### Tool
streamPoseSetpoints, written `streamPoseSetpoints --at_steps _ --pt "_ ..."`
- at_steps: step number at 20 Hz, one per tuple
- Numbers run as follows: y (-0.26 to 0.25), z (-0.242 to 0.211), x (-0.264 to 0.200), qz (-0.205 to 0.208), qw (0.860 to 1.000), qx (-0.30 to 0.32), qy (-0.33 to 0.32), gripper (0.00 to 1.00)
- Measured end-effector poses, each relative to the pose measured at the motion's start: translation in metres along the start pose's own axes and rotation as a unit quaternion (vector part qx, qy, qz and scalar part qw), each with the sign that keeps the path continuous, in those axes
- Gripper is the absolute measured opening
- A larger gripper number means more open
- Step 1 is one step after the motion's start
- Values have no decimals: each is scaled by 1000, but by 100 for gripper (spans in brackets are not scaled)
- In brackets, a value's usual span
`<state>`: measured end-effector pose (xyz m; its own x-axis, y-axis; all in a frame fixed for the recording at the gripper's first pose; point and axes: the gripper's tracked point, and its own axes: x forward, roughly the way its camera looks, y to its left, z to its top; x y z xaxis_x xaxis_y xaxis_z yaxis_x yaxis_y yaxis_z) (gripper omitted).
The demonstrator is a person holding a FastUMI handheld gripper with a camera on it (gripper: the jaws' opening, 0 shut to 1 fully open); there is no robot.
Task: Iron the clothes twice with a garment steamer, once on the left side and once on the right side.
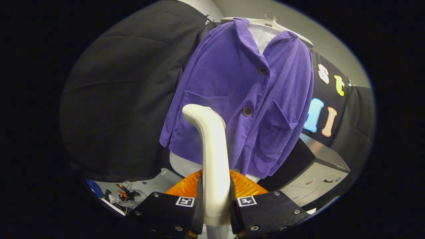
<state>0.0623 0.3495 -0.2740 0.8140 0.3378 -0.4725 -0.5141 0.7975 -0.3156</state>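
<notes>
My hand-held gripper [215, 207] is clamped on the white garment steamer [212, 156], its head at 12 o'clock against the purple corduroy jacket [239, 99].

We see the steamer [212, 159] clamped in our gripper [215, 202], blocking the jacket's [232, 99] middle; open room lies left.

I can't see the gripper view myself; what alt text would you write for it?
The gripper is shut on the handle of a white garment steamer, whose head rises toward a purple corduroy jacket hanging on a white hanger. An orange part sits behind the fingers, a grey cabinet beyond.
</notes>
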Motion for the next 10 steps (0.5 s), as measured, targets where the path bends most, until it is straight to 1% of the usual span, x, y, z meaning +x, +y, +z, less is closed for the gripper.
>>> streamPoseSetpoints --at_steps 2,3,7,10 --pt "6 -16 -2 20 1000 16 15 32" --pt "4 -18 -6 22 999 17 17 32" --pt "-22 -25 -30 27 999 35 23 32" --pt "-54 -39 -57 28 997 58 35 32"
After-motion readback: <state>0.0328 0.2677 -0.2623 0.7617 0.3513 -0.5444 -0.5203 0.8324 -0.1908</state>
